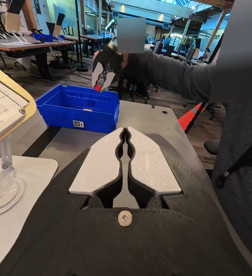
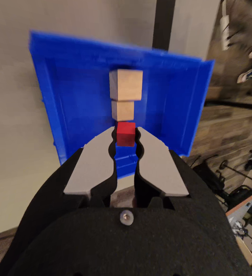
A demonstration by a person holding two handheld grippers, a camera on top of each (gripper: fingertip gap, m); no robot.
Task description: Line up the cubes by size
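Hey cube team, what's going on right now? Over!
Left gripper shut, empty. Right gripper clamps red cube over blue bin. Two wooden cubes lined up inside. Nothing blocking.

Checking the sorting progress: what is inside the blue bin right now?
Two plain wooden cubes sit in the blue bin, a larger cube and a smaller cube, touching in a row. The right tongs hold a red cube above it, hiding part of the floor.

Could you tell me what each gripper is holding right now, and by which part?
The right gripper holds the small red cube by its two opposite side faces, near the fingertips, above the blue bin. The left gripper holds nothing; its fingers are closed together.
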